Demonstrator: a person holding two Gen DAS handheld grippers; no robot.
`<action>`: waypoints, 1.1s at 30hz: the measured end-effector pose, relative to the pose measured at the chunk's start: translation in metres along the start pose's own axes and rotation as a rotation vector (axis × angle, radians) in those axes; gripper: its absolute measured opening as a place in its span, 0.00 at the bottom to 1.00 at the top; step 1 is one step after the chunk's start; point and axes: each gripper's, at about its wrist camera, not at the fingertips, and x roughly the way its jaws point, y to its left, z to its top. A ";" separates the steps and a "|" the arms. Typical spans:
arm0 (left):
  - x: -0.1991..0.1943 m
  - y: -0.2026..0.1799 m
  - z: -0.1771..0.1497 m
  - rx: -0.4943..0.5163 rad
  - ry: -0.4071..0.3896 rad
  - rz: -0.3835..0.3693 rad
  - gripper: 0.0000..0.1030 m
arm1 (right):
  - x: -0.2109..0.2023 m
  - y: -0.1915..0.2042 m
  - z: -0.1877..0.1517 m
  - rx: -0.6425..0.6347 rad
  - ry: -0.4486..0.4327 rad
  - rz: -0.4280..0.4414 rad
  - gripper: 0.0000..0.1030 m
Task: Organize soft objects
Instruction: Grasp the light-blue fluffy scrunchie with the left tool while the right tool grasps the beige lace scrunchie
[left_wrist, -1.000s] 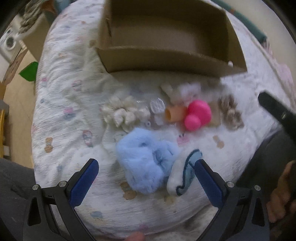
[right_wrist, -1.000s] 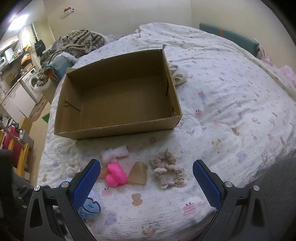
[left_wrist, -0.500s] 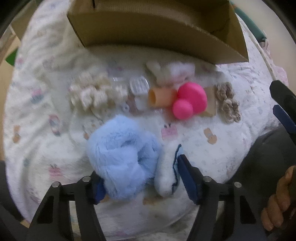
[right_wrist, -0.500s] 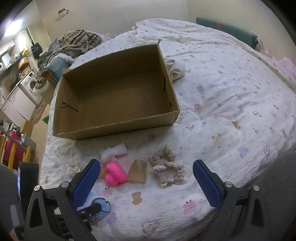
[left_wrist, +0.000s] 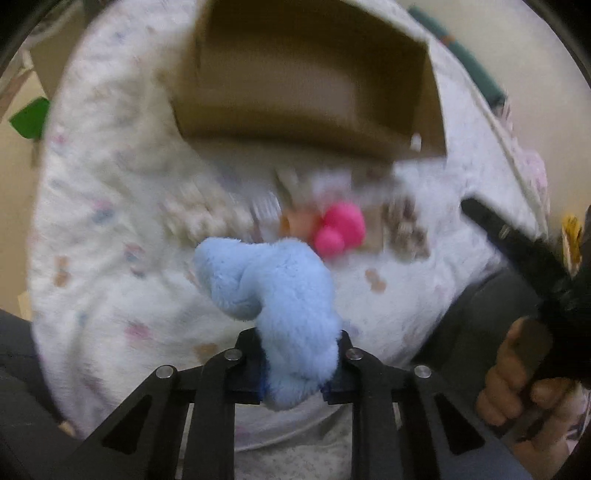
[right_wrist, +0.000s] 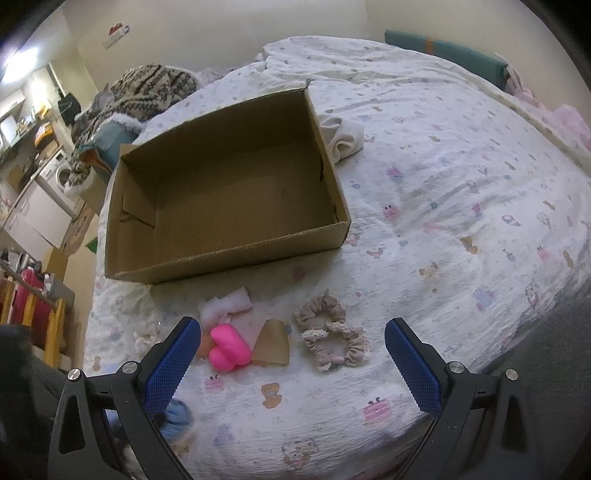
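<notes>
My left gripper (left_wrist: 298, 363) is shut on a fluffy light-blue plush (left_wrist: 280, 291) and holds it lifted above the bed, in front of the open cardboard box (left_wrist: 306, 125). The left wrist view is blurred by motion. My right gripper (right_wrist: 291, 354) is open and empty above the bed's near edge. Between its fingers lie a pink soft toy (right_wrist: 227, 349), a tan piece (right_wrist: 271, 343) and beige scrunchies (right_wrist: 332, 334). The empty box (right_wrist: 221, 258) sits beyond them. A bit of the blue plush (right_wrist: 177, 415) shows at lower left.
A white fluffy piece (right_wrist: 225, 306) lies near the box's front wall. A cream scrunchie (left_wrist: 192, 221) lies left of the pink toy. A white cloth (right_wrist: 341, 138) lies right of the box. A patterned blanket (right_wrist: 147, 88) and furniture stand at far left.
My left gripper closed on the blue plush and lifted it off the bed toward the box. The right gripper stayed open and barely moved.
</notes>
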 end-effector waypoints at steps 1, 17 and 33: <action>-0.010 0.002 0.004 -0.007 -0.031 0.002 0.18 | 0.001 -0.002 0.003 0.009 0.012 0.019 1.00; -0.032 0.035 0.041 -0.027 -0.207 0.161 0.18 | 0.094 -0.036 0.017 0.127 0.393 -0.035 0.85; -0.033 0.033 0.035 -0.019 -0.218 0.181 0.18 | 0.117 -0.028 0.014 0.070 0.420 -0.120 0.24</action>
